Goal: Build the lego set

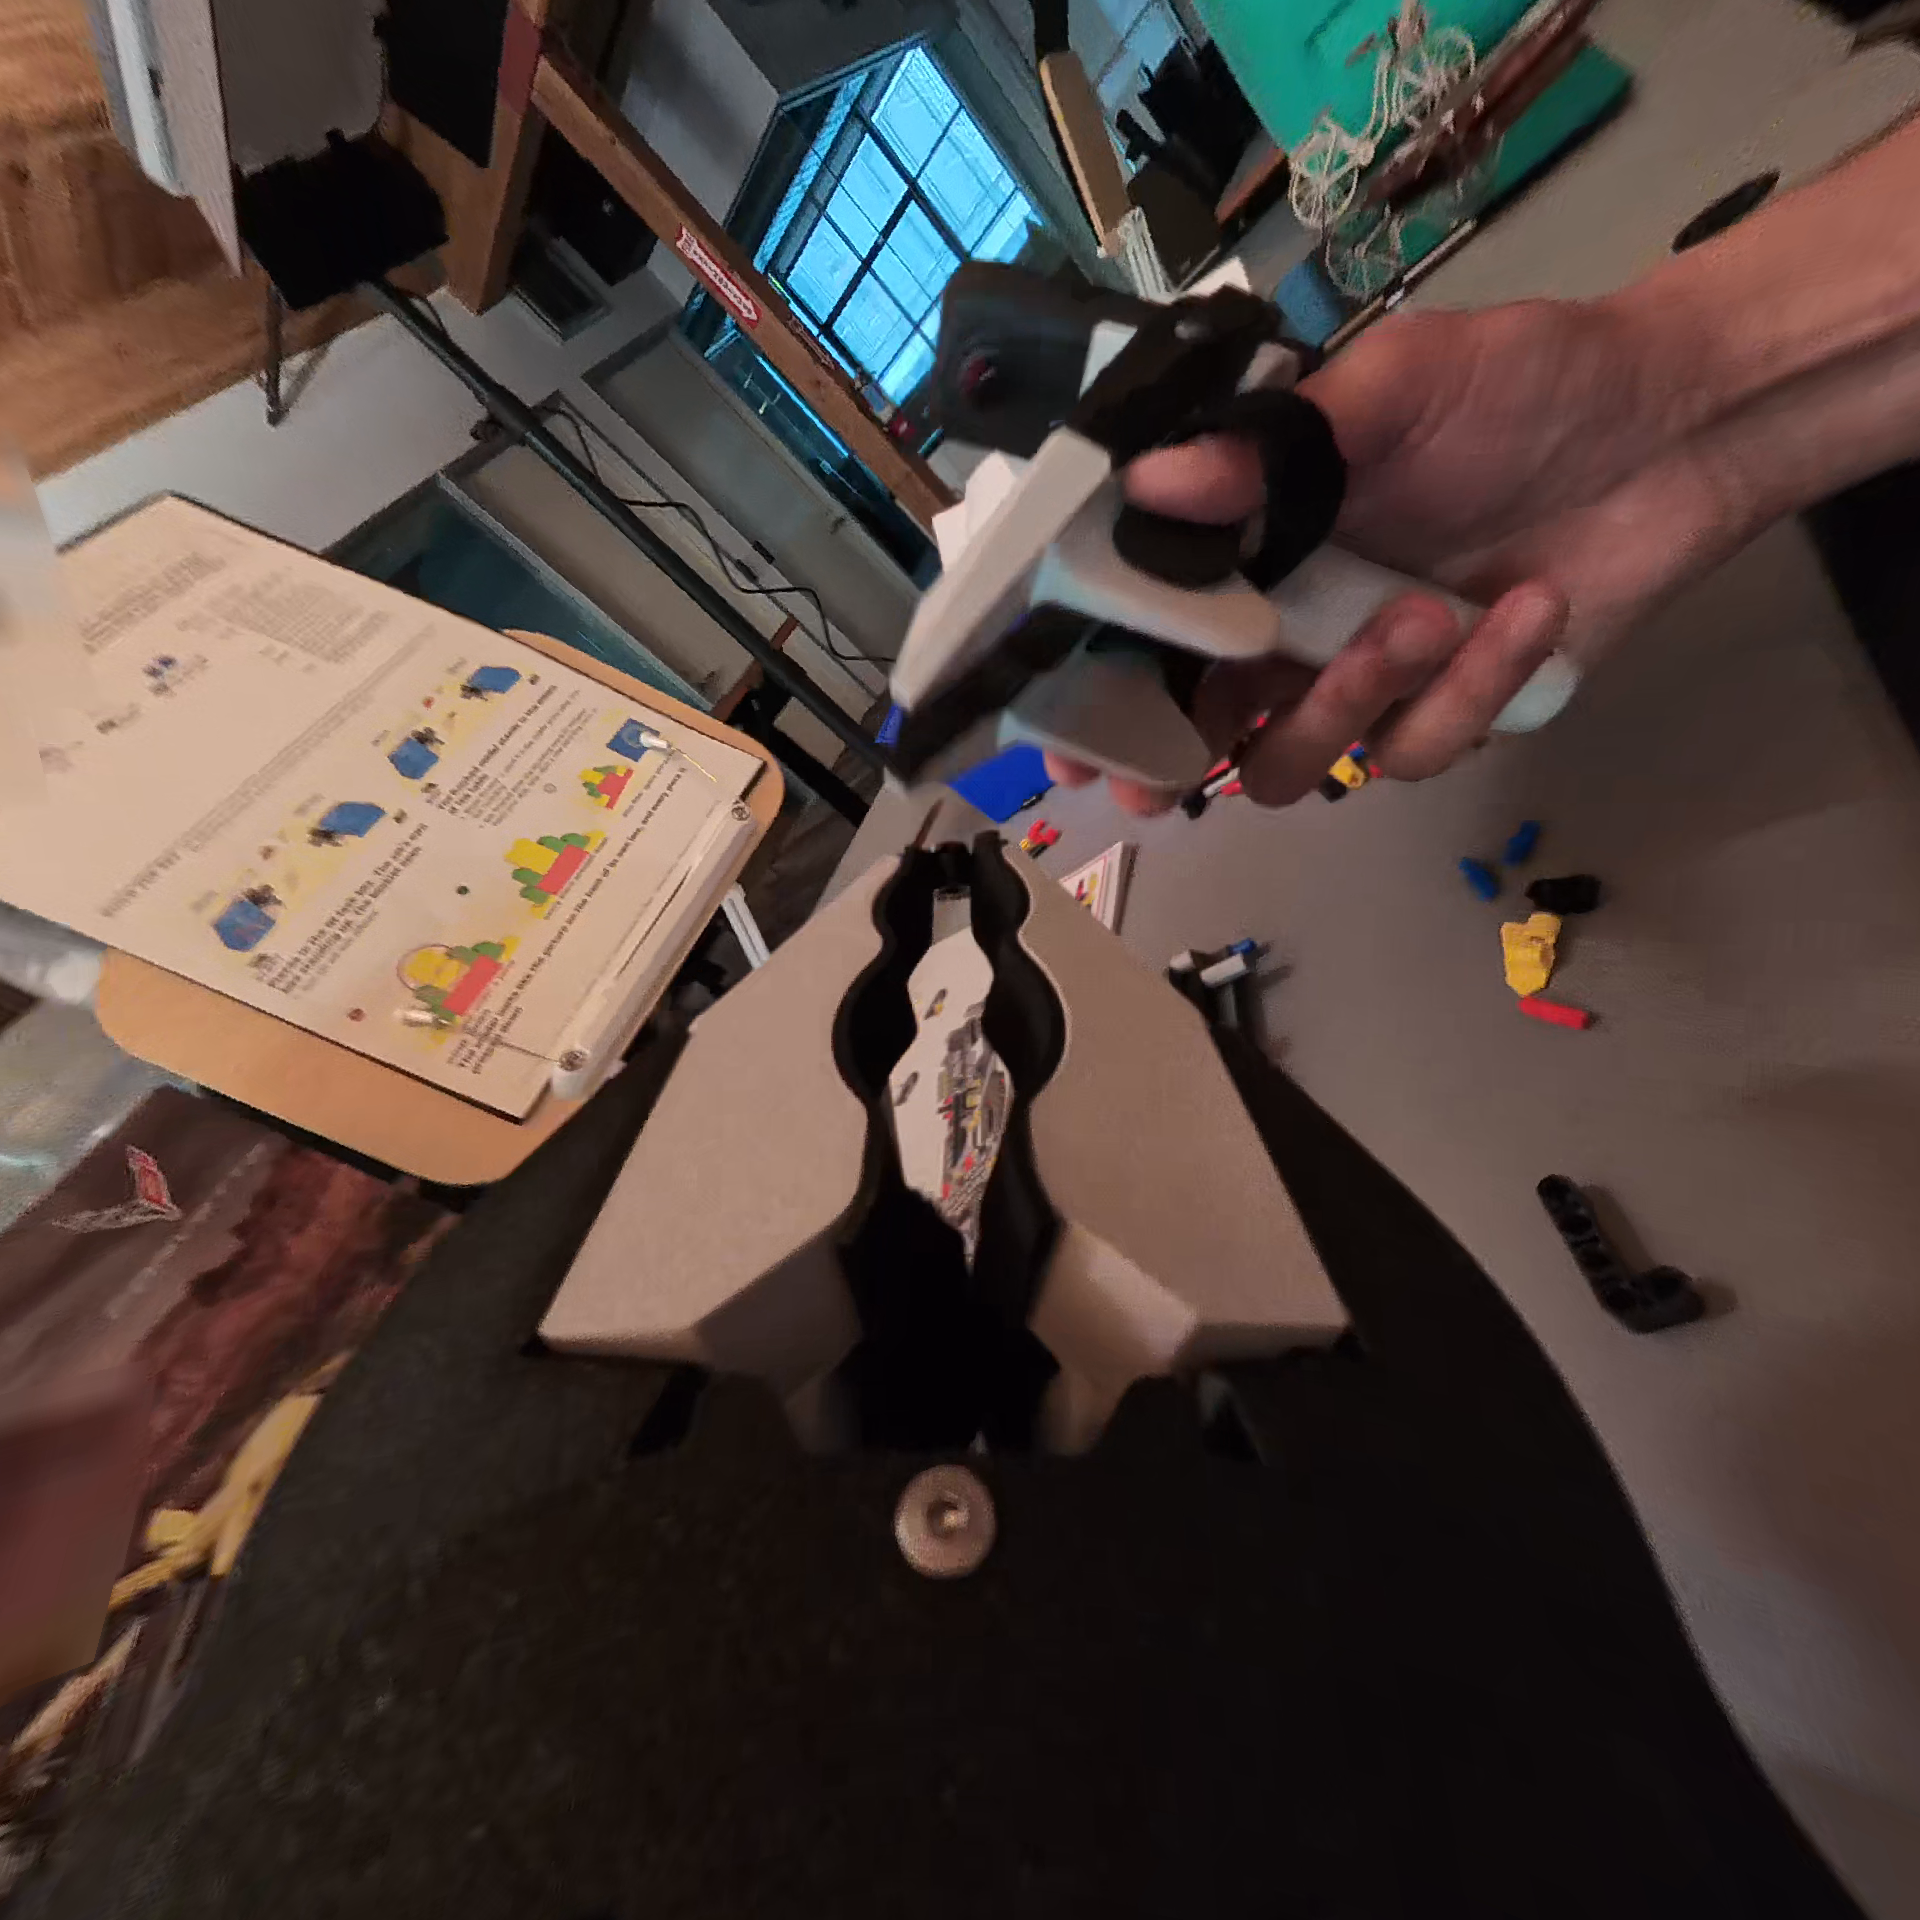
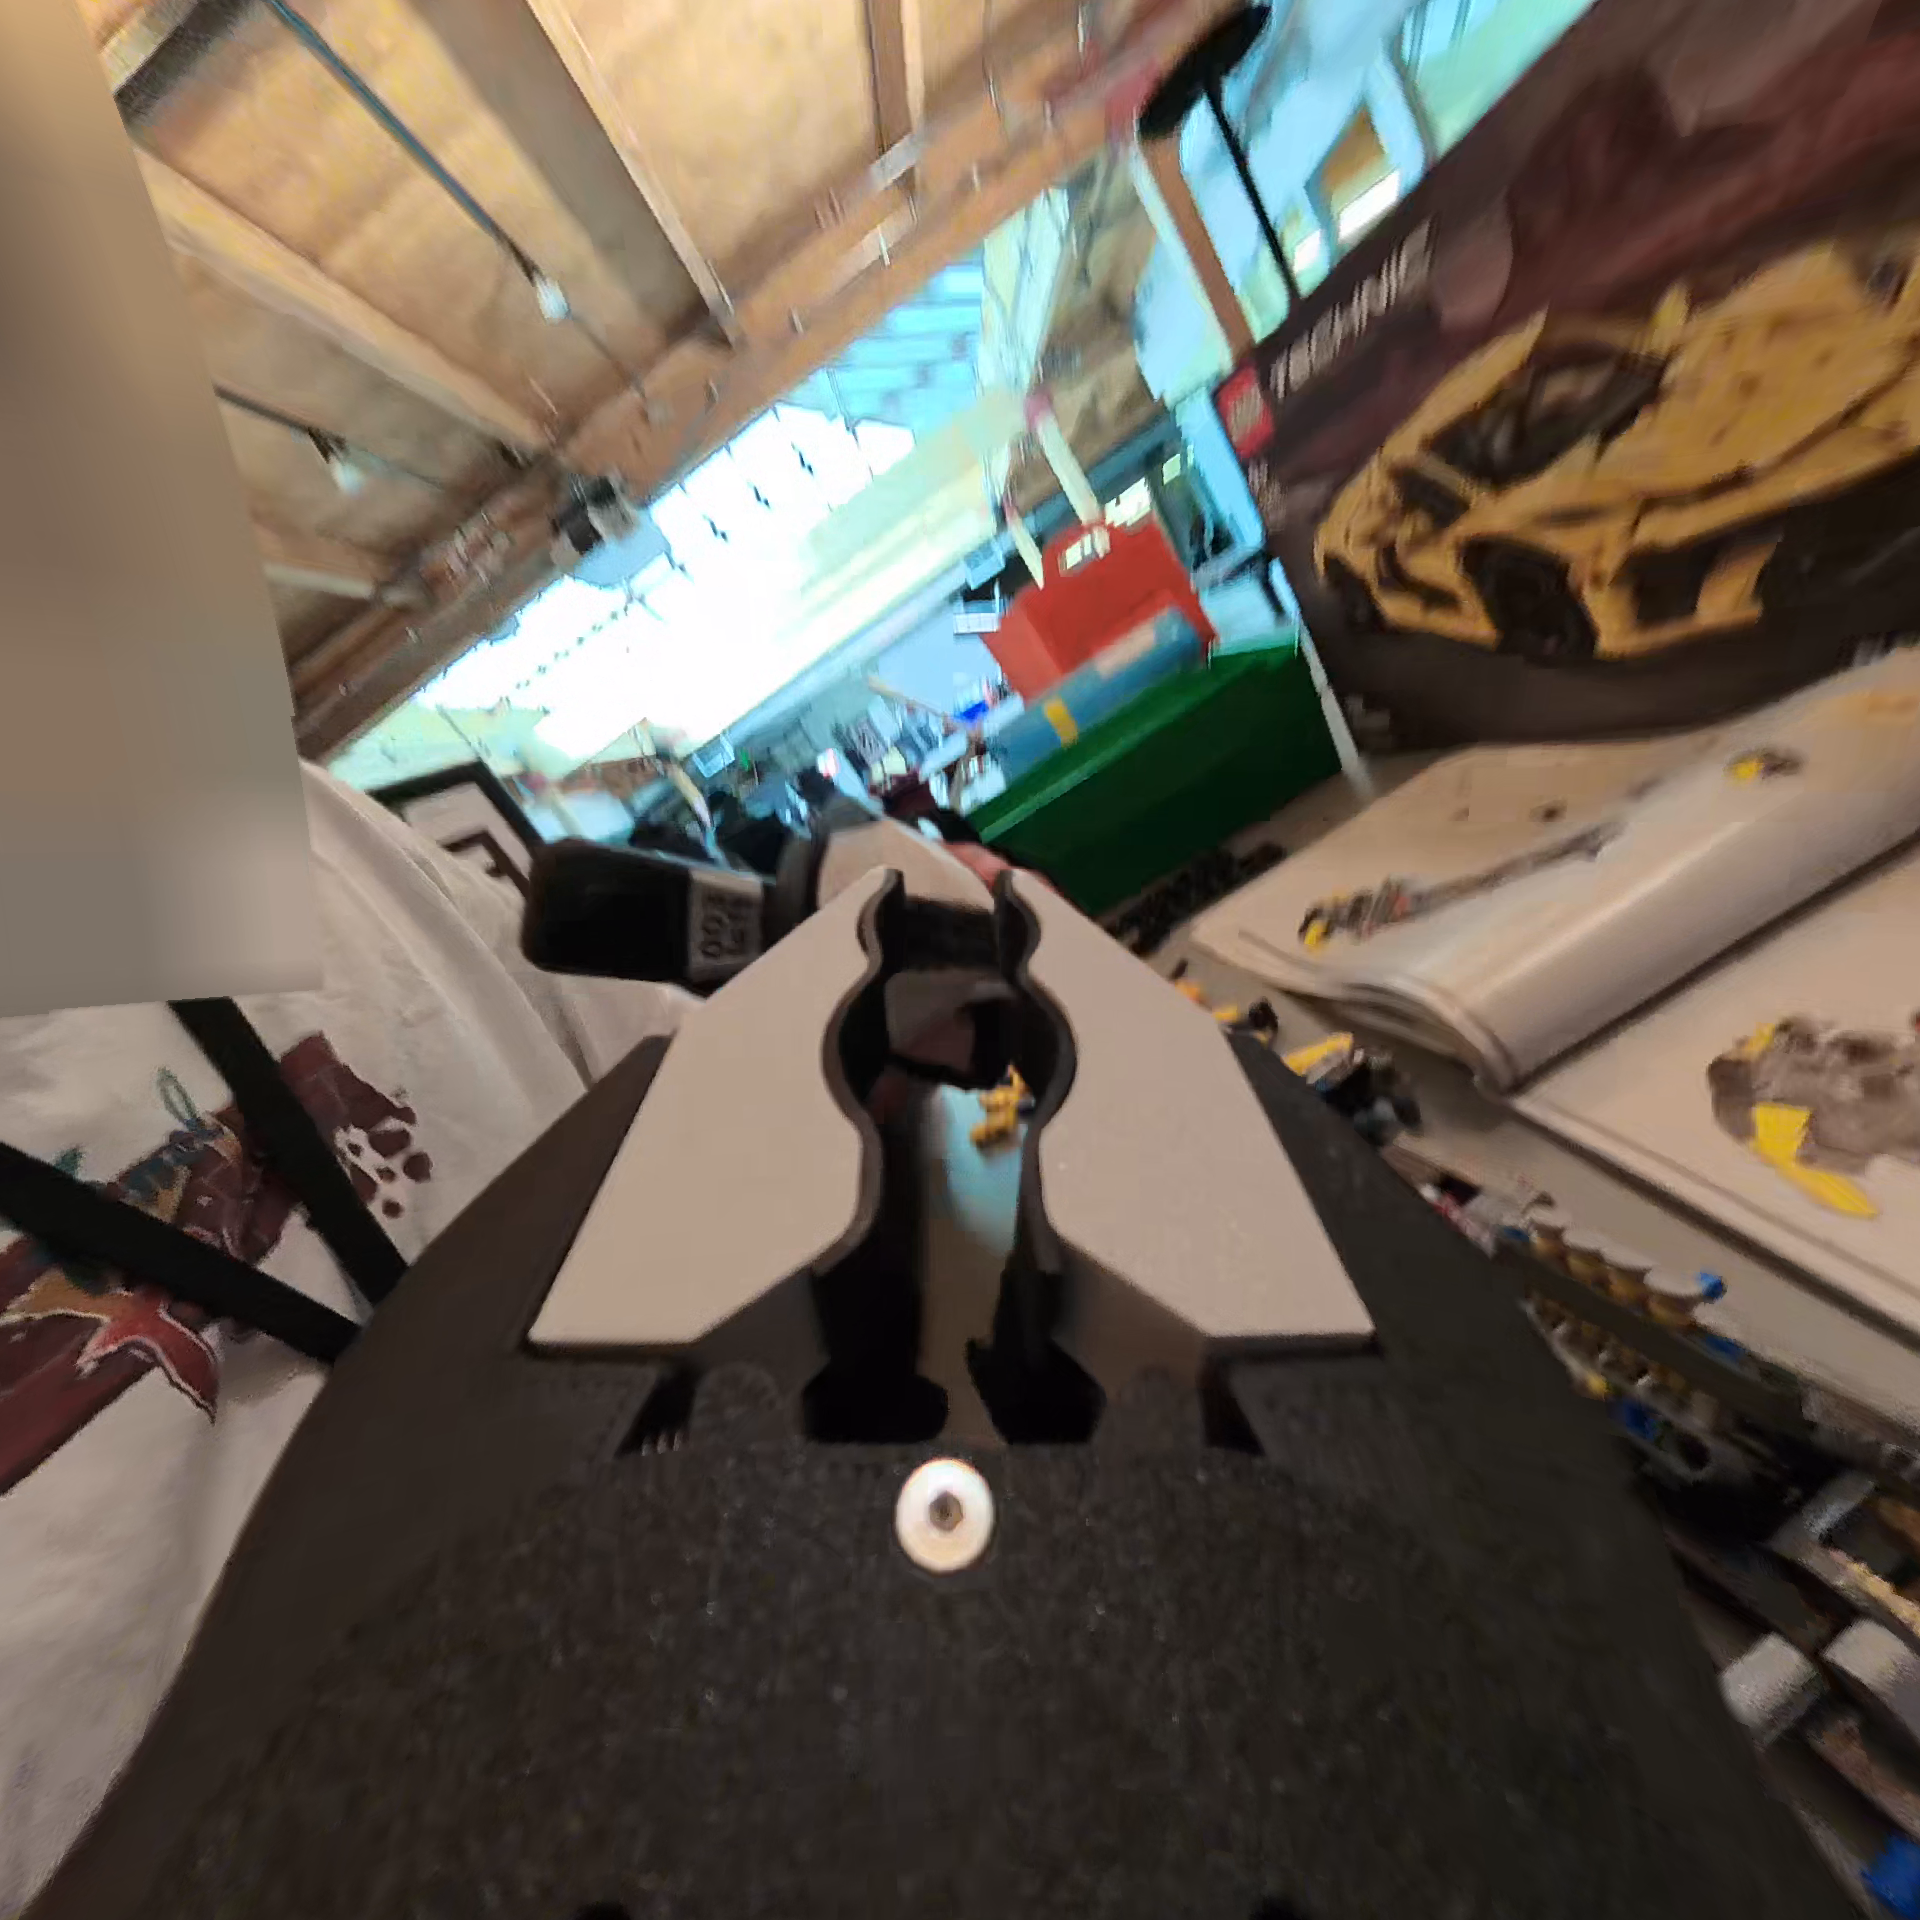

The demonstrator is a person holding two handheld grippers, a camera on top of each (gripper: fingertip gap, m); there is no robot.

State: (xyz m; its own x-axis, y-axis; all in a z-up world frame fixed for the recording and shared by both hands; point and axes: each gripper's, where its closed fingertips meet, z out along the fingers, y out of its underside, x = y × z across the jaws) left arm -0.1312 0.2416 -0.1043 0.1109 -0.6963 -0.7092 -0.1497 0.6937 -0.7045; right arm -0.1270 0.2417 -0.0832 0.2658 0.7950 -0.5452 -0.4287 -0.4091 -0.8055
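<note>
While both grippers hang in the air above the table, notes go view by view.

Left wrist view, left gripper (image 1: 951, 868): tips nearly closed, pinching a tiny dark round piece (image 1: 951, 891); wavy black pads, matte grey finger shells.
Left wrist view, right gripper (image 1: 940, 717): held in a hand (image 1: 1455, 540), just beyond the left tips; blurred, finger state unclear from here.
Left wrist view, loose parts: yellow piece (image 1: 1529, 951), red pin (image 1: 1553, 1011), blue pins (image 1: 1496, 862) and black angled beam (image 1: 1621, 1252) scattered on the smooth grey table (image 1: 1714, 1091), well apart from both grippers.
Left wrist view, paper: instruction sheet on a board (image 1: 343, 821), left of the table.
Left wrist view, risk: pinched piece is small, hard and slick; may pop out or rotate if the squeeze eases or the right gripper bumps it.

Right wrist view, right gripper (image 2: 945, 904): fingers spread with a narrow gap, nothing held.
Right wrist view, set: open glossy booklet (image 2: 1558, 914), box with yellow car art (image 2: 1610, 499), tray of sorted parts (image 2: 1621, 1340) at right.
Right wrist view, risk: heavy motion blur; a fast approach could misalign the two tips and knock the piece loose.
</note>
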